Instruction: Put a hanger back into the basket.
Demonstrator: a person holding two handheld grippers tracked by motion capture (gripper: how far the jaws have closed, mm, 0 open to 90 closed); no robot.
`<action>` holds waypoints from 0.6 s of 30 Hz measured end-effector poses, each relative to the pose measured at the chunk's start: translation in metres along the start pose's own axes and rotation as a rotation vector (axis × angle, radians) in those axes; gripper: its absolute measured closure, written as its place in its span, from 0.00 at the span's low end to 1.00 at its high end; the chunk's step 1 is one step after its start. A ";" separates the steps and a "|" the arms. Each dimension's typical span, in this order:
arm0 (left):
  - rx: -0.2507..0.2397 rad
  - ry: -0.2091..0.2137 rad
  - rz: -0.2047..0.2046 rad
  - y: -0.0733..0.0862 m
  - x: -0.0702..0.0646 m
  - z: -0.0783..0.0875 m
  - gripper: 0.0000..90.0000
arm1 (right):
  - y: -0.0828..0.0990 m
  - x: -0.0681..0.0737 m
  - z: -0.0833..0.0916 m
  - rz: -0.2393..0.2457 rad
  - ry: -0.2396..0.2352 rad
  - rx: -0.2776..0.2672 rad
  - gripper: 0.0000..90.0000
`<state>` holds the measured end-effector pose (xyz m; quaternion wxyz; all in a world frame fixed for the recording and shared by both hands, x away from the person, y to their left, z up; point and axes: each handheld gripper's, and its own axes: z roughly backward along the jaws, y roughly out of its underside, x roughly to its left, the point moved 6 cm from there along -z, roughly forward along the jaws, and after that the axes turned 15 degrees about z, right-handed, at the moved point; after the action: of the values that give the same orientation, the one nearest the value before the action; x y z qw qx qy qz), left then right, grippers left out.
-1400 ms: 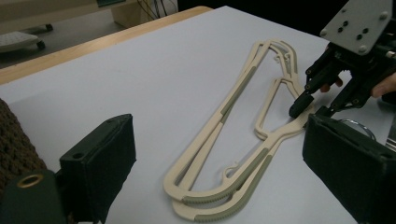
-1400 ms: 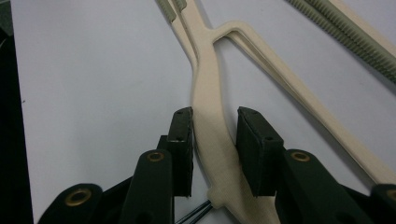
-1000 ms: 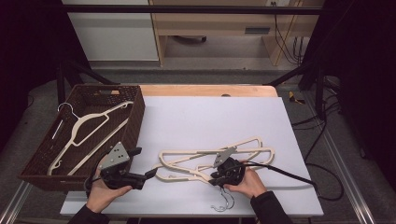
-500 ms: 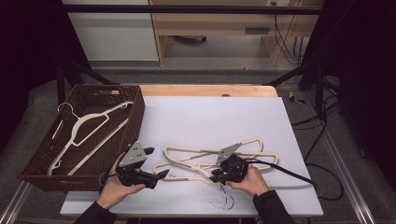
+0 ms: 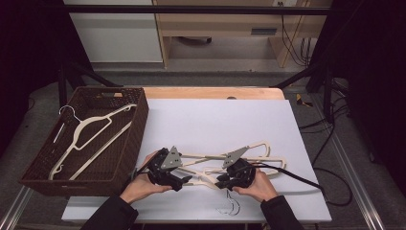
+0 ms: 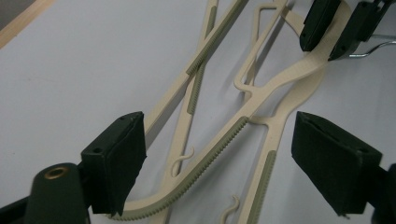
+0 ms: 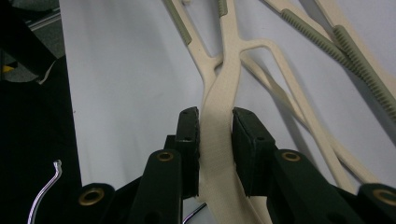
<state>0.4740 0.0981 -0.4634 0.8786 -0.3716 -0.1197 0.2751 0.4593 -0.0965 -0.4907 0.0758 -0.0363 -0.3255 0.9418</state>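
Hangers (image 5: 225, 160): a tangled pair of cream plastic ones lay flat on the white table (image 5: 215, 115), close to its near edge, their wire hooks (image 5: 229, 207) reaching almost to that edge.
Right gripper (image 7: 215, 133): its jaws were clamped on the neck of one hanger, the pads pressing both sides of the cream plastic, at the near right of the tangle.
Left gripper (image 6: 219, 163): its jaws stood wide and had just been closing a little; the ridged arms of the hangers lay between the pads (image 6: 116, 158), untouched by either one.
Basket (image 5: 45, 177): dark wicker, at the table's left edge, holding another cream hanger (image 5: 91, 139); the left hand (image 5: 141, 184) sat just beside its near right corner.
Open room: the far half of the table and its right side were bare white surface.
Edges: the hands worked near the table's near edge; a black cable (image 5: 297, 178) trailed right from the right gripper.
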 end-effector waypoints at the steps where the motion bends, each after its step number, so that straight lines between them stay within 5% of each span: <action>1: 0.007 0.001 -0.011 0.000 0.000 -0.002 0.21 | 0.000 0.000 0.000 0.000 -0.001 -0.004 0.80; 14: 0.103 -0.004 -0.191 0.000 -0.009 -0.036 0.44 | -0.001 0.002 0.003 0.002 -0.012 -0.006 0.80; 18: 0.129 -0.010 -0.203 0.003 -0.008 -0.045 0.50 | -0.001 0.001 0.004 0.003 -0.021 -0.013 0.80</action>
<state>0.4845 0.0688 -0.4968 0.9235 -0.2988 -0.1431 0.1935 0.4576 -0.0977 -0.4867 0.0707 -0.0277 -0.3324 0.9401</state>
